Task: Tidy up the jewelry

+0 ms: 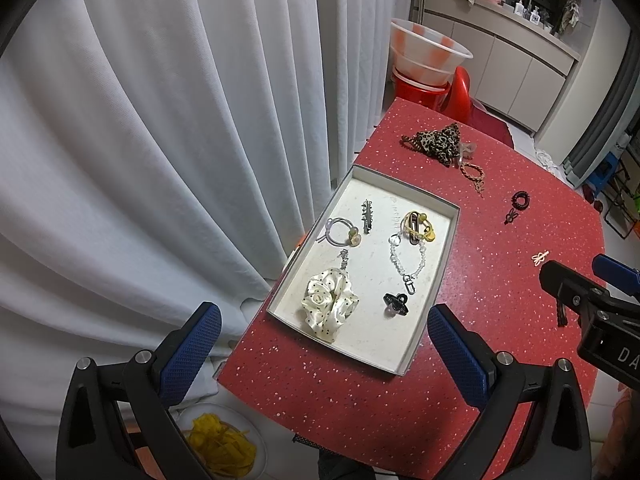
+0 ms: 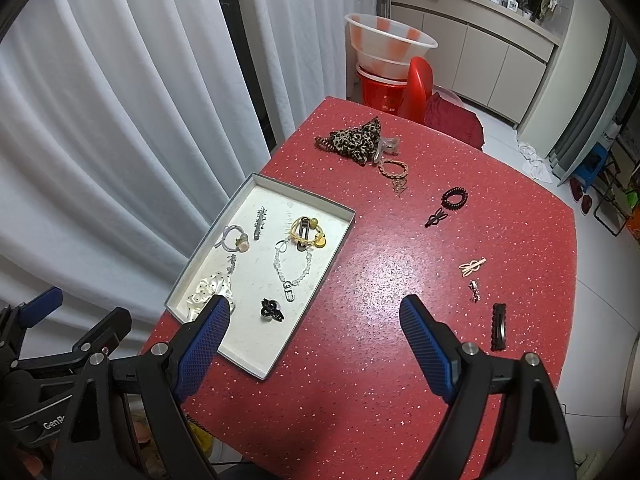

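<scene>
From the left wrist, the left gripper [image 1: 324,340] hangs over the near end of the tray [image 1: 416,354], its blue fingers [image 1: 191,354] spread wide with nothing between them. The tray sits on the red surface [image 1: 460,280] beside the curtain [image 1: 160,140] and holds a scrunchie [image 1: 329,305], a bead chain [image 1: 408,258], a black claw clip [image 1: 395,303], a yellow tie [image 1: 418,225], a white tie [image 1: 340,232] and a silver clip [image 1: 366,216]. A leopard bow [image 1: 438,143] lies at the far end.

From the right wrist, the right gripper [image 2: 314,350] hovers above the surface with fingers [image 2: 426,354] equally wide apart and empty. Loose pieces lie to its right, well apart from the tray: a black barrette [image 2: 498,326], a small clip [image 2: 474,291], a cream clip [image 2: 472,267], a black bow clip [image 2: 436,217], a coil tie [image 2: 455,198] and a bracelet [image 2: 393,169].
</scene>
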The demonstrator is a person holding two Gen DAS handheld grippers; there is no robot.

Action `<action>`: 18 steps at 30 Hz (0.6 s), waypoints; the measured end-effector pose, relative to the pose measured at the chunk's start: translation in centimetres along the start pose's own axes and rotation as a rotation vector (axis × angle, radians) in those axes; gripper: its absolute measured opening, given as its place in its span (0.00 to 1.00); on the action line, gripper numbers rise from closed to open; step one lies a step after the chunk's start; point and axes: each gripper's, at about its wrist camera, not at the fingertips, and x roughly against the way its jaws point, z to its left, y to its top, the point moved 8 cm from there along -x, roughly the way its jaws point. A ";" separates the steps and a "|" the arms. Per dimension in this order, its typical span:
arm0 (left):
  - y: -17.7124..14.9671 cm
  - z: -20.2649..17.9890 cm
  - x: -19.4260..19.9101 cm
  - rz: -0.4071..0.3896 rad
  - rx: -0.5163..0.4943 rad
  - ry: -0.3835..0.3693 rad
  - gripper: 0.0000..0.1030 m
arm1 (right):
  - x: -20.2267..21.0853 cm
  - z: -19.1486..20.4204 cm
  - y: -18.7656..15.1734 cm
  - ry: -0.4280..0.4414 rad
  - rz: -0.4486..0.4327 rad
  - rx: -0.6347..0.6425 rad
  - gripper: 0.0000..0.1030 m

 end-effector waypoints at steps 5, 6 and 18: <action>0.0 0.1 0.0 0.001 -0.001 0.000 1.00 | 0.0 0.0 0.0 0.000 -0.001 0.000 0.86; 0.0 0.0 0.0 0.001 0.000 0.000 1.00 | 0.0 0.0 0.0 0.000 -0.001 -0.001 0.86; -0.1 0.1 -0.1 0.001 0.001 0.003 1.00 | 0.0 0.0 -0.1 0.001 0.001 0.000 0.86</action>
